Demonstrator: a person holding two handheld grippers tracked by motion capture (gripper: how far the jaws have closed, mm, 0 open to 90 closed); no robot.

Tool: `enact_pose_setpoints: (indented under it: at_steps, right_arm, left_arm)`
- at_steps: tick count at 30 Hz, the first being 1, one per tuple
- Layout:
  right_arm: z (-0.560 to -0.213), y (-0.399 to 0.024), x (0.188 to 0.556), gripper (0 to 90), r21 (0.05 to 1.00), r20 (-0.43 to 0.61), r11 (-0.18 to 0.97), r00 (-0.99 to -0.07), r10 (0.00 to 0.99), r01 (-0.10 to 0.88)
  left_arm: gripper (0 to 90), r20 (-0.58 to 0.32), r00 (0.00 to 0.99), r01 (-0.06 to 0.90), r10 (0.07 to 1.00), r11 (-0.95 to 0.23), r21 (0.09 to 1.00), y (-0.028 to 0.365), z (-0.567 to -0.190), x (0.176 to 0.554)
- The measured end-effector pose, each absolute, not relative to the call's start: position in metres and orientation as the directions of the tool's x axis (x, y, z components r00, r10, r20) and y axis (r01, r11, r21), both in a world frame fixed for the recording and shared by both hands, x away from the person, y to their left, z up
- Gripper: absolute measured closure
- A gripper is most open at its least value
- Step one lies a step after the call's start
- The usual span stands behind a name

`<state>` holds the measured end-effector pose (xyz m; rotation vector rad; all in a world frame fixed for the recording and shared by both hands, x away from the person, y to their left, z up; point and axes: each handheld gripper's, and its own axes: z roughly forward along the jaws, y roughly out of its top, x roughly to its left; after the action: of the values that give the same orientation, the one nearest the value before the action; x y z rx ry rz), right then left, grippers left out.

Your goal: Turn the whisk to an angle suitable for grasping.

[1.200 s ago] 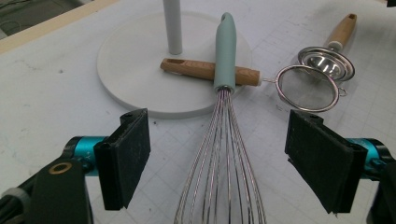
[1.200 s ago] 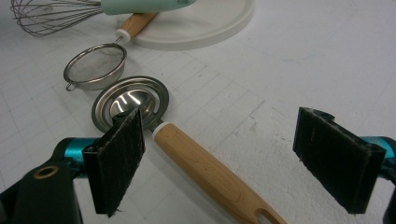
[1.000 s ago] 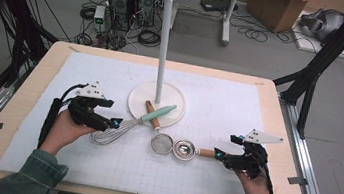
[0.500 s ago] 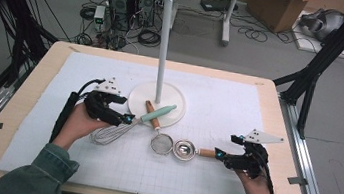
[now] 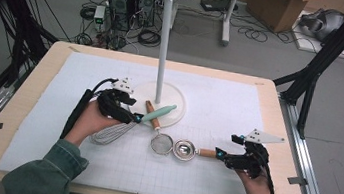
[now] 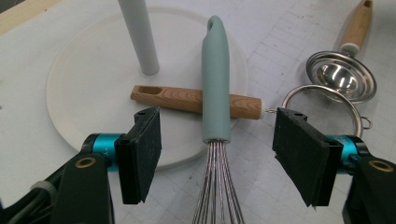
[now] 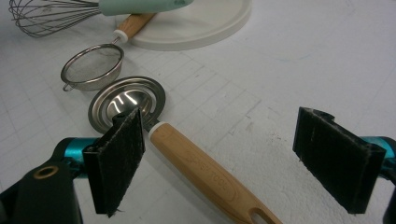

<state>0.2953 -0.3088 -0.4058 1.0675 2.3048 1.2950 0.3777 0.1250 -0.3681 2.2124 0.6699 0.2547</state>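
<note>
While the whisk (image 6: 216, 93) lies at 6 o'clock of the stand's pole (image 5: 163, 50), between the just-narrowing, untouching jaws of the left gripper (image 6: 216, 154), nothing is hung; the right gripper (image 7: 233, 158) is held apart.

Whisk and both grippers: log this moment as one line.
left gripper: open, jaws closing either side of whisk, no contact | right gripper: open over wood-handled funnel, not gripping
</note>
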Motion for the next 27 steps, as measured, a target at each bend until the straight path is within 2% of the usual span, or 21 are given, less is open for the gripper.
enact_pose_setpoints:
  at_steps: [27]
  right_arm:
    - [-0.408,-0.31,0.296,15.5,0.824,0.107,0.321,-0.684,0.721,0.466]
  left_arm:
    - [44.2,-0.049,0.839,0.438,0.542,-0.617,0.654,0.096,-0.39,0.396]
